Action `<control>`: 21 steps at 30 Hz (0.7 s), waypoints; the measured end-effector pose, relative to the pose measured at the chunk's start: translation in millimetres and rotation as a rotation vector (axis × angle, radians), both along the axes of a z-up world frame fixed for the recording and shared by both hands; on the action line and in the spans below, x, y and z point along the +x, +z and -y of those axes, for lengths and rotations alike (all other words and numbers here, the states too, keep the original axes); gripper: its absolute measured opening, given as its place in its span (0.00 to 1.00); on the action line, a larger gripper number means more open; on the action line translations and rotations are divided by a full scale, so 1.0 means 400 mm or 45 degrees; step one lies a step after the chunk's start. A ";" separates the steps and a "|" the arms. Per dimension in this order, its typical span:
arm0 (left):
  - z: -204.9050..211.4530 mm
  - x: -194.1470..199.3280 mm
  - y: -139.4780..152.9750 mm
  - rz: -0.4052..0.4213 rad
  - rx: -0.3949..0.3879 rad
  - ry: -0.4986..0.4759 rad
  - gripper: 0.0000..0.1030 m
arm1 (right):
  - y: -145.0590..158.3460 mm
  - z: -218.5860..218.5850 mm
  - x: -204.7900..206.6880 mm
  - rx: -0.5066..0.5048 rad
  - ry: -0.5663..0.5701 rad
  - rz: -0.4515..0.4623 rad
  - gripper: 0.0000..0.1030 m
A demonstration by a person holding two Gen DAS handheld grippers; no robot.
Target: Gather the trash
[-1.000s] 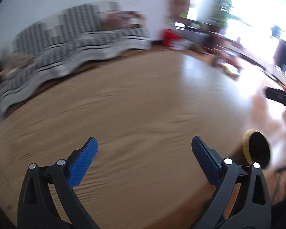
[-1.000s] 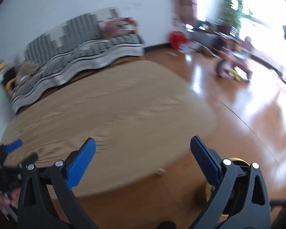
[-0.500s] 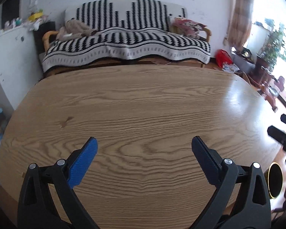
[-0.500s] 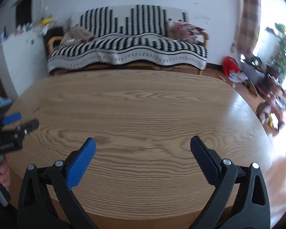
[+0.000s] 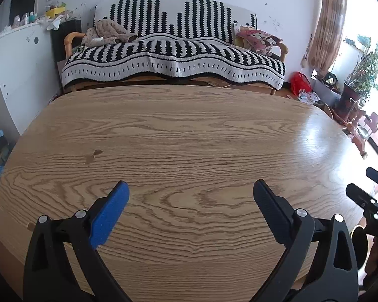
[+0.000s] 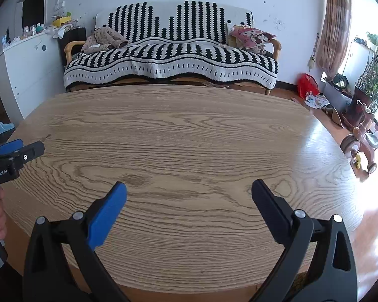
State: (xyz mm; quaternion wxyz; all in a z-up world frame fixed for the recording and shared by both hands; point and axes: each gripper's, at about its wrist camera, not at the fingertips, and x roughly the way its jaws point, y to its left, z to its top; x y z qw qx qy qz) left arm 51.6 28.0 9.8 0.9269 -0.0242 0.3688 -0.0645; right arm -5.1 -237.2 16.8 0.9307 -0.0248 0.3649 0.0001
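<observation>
Hovering over the wooden counter [image 5: 189, 138], the left tongs [image 5: 191, 193] and the right tongs [image 6: 189, 193] are both spread wide and hold nothing. No trash shows on the counter, so they might grab at nothing or miss the small chip [image 5: 93, 154] near the left edge. Only the left view shows that chip, and only the right view shows the paper scraps [image 6: 315, 100] on the floor past the far right corner.

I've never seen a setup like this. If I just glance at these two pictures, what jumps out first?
Most likely the two open grippers: the left gripper and the right gripper fill the bottom of each view, jaws spread wide and holding nothing. Next comes the big oval wooden table under them. Behind it, against the white wall, stands a sofa under a bold black-and-white striped cover.
</observation>
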 end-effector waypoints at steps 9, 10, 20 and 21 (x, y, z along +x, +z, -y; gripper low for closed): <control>0.015 -0.002 -0.009 -0.003 0.023 -0.014 0.93 | 0.015 0.018 -0.016 0.011 -0.011 0.016 0.93; 0.014 -0.003 -0.009 -0.002 0.022 -0.013 0.93 | 0.017 0.019 -0.016 0.011 -0.013 0.017 0.93; 0.012 -0.005 -0.007 0.006 0.020 -0.006 0.93 | 0.021 0.020 -0.019 0.009 -0.012 0.022 0.93; 0.012 -0.005 -0.006 0.006 0.019 -0.008 0.93 | 0.020 0.020 -0.020 0.009 -0.012 0.023 0.93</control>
